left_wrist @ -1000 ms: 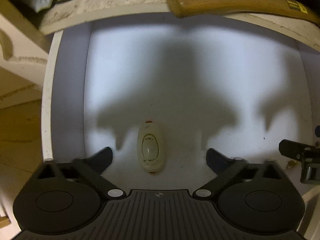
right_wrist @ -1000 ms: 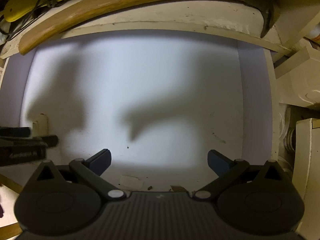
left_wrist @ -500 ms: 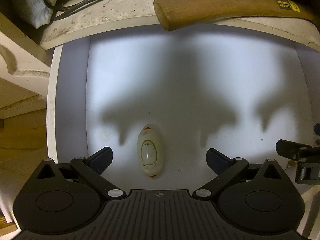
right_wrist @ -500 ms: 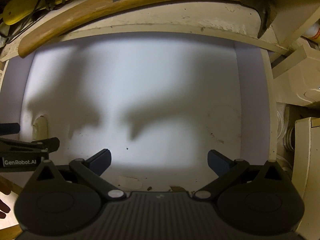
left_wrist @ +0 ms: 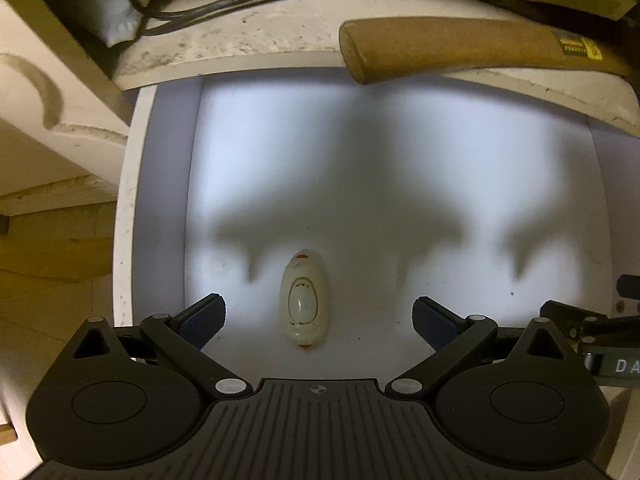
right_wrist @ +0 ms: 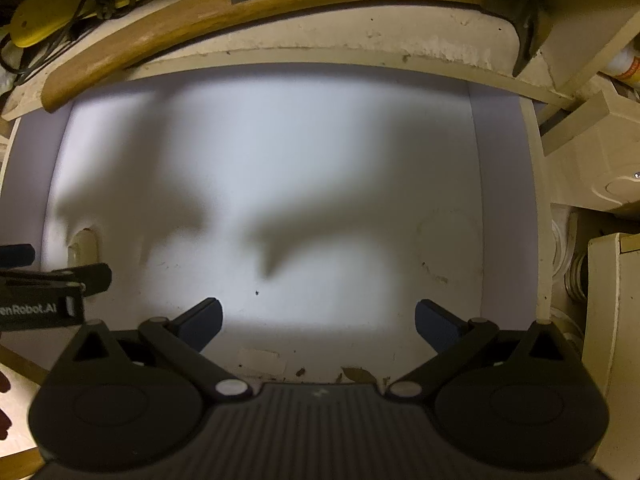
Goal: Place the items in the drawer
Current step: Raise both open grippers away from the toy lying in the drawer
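One wooden handle (left_wrist: 460, 50) overhanging drawer (left_wrist: 400, 168), cream oval item (left_wrist: 305, 300) inside

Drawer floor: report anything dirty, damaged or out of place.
The white drawer floor is grubby: a faint ring stain toward its right side, and dry leaf scraps along the near edge. The cream oval remote lies flat and looks intact. Above, a wooden axe handle overhangs the opening.
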`<state>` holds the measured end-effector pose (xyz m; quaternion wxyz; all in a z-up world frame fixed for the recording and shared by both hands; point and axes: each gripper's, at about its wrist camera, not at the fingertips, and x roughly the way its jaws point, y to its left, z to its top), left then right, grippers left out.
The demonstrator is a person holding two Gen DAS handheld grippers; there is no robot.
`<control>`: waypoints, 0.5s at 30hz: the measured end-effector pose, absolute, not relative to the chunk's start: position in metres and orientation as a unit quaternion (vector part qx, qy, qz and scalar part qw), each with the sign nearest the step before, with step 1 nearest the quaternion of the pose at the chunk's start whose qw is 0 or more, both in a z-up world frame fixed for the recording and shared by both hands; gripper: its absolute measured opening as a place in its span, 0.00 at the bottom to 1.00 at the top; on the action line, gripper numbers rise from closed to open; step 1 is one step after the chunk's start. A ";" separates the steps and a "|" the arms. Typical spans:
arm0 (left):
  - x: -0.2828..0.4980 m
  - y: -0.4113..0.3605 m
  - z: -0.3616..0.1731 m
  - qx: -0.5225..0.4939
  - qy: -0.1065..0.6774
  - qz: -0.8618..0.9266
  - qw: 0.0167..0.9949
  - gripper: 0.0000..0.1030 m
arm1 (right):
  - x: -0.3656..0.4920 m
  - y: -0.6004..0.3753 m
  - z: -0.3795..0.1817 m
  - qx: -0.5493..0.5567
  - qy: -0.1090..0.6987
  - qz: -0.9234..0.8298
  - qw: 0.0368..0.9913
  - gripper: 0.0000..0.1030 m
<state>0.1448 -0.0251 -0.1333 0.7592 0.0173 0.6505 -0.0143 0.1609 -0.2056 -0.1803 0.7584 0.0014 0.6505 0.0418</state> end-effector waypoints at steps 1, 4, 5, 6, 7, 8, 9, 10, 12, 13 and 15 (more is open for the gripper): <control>0.142 -0.020 -0.131 0.017 0.648 -0.014 0.762 1.00 | 0.160 -0.206 -0.180 0.002 0.650 0.042 0.759 1.00; 0.132 -0.008 -0.113 0.016 0.638 -0.012 0.770 1.00 | 0.157 -0.207 -0.174 0.002 0.645 0.041 0.763 1.00; 0.132 -0.007 -0.110 0.015 0.634 -0.012 0.773 1.00 | 0.155 -0.207 -0.171 0.003 0.642 0.041 0.765 1.00; 0.138 -0.005 -0.112 0.014 0.630 -0.011 0.776 1.00 | 0.154 -0.208 -0.168 0.005 0.639 0.041 0.768 1.00; 0.143 -0.004 -0.114 0.013 0.626 -0.010 0.779 1.00 | 0.153 -0.208 -0.164 0.006 0.635 0.041 0.771 1.00; 0.146 0.001 -0.116 0.012 0.623 -0.009 0.782 1.00 | 0.151 -0.209 -0.161 0.007 0.632 0.041 0.774 1.00; 0.143 0.002 -0.111 0.010 0.620 -0.008 0.785 1.00 | 0.150 -0.209 -0.157 0.008 0.627 0.042 0.777 1.00; 0.134 0.004 -0.106 0.009 0.616 -0.007 0.787 1.00 | 0.149 -0.209 -0.154 0.008 0.623 0.042 0.781 1.00; 0.115 -0.003 -0.094 0.007 0.609 -0.005 0.793 1.00 | 0.147 -0.210 -0.148 0.009 0.615 0.040 0.788 1.00; 0.119 -0.004 -0.097 0.006 0.605 -0.005 0.796 1.00 | 0.147 -0.210 -0.145 0.009 0.611 0.039 0.791 1.00; 0.114 -0.003 -0.090 0.003 0.596 -0.004 0.803 1.00 | 0.144 -0.210 -0.140 0.011 0.605 0.041 0.795 1.00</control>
